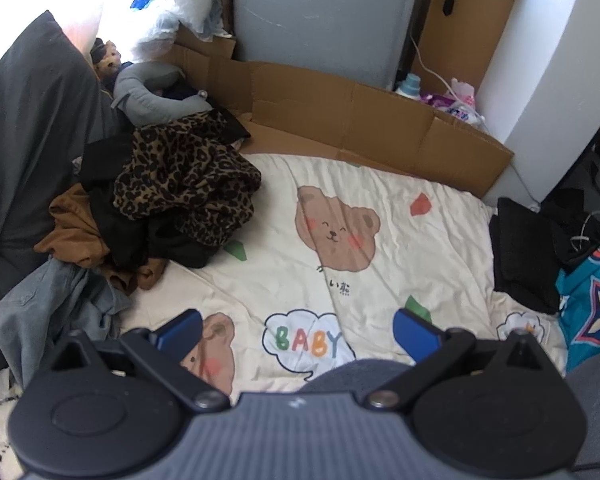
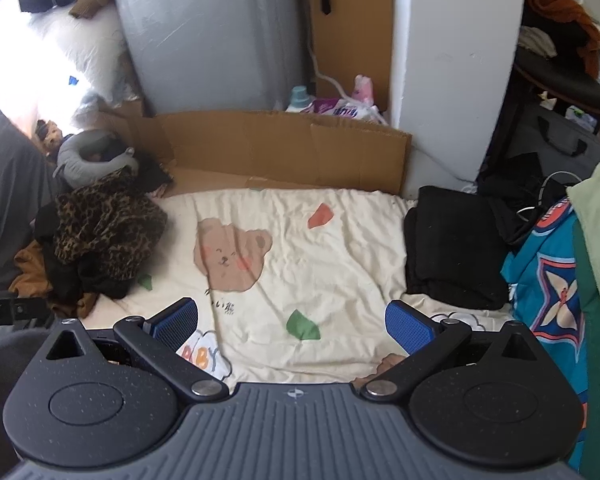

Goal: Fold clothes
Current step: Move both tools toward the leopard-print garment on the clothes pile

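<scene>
My grippers: left gripper [image 1: 298,330] and right gripper [image 2: 292,322] spread wide, holding nothing.
Clothes: tangled pile [image 1: 172,200] left; folded black garment [image 2: 456,244] right.
Risk: I'd judge grabbing the pile drags several pieces together.

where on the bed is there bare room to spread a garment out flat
The cream bear-print blanket is bare between the leopard-print pile and the folded black stack, back to the cardboard. Both side edges are crowded.
</scene>
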### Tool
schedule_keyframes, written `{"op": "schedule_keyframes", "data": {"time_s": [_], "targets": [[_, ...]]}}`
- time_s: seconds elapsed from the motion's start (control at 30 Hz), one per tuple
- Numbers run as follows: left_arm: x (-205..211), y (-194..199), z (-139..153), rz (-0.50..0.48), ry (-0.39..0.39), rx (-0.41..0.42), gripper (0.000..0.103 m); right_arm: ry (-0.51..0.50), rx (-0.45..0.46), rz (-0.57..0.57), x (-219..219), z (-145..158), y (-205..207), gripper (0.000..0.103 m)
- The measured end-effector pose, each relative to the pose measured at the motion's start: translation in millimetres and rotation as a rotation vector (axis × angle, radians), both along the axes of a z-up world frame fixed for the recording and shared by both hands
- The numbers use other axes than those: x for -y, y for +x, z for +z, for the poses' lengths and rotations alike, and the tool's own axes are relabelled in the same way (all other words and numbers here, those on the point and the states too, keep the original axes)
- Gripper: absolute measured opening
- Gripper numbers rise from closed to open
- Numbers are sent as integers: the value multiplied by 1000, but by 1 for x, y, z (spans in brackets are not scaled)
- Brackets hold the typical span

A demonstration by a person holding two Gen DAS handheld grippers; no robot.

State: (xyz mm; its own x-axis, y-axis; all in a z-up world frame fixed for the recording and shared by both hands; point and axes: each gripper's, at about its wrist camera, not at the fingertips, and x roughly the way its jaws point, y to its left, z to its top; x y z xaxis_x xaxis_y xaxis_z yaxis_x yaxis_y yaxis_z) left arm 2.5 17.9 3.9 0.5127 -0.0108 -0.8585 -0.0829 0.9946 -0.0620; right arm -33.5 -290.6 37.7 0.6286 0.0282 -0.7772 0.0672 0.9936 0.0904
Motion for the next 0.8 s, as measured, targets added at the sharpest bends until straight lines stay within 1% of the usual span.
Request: {"op": "schedule_keyframes", "data": {"time_s": [0.07, 0.2, 0.3, 0.43, 0.53, 0.67, 0.8], "targets": [[-7, 2, 3, 7, -12, 0, 103, 0, 8, 0, 1, 3, 1, 103], [-19, 7, 16, 17, -6, 24, 103, -2, 32, 16, 0, 14, 3, 103], [-31, 12, 26, 25, -29, 36, 103, -4, 51, 29, 0, 22, 4, 103], [-45, 16, 38, 20, -11, 55, 103, -4, 78, 46, -5, 30, 6, 103], [-56, 18, 47, 26, -22, 102, 103, 13, 103, 60, -10, 31, 10, 103], [-73, 20, 52, 40, -23, 142, 103, 36, 136, 79, -17, 32, 15, 102], [-87, 26, 50, 39, -8, 155, 102, 58, 170, 98, -24, 34, 19, 102]]}}
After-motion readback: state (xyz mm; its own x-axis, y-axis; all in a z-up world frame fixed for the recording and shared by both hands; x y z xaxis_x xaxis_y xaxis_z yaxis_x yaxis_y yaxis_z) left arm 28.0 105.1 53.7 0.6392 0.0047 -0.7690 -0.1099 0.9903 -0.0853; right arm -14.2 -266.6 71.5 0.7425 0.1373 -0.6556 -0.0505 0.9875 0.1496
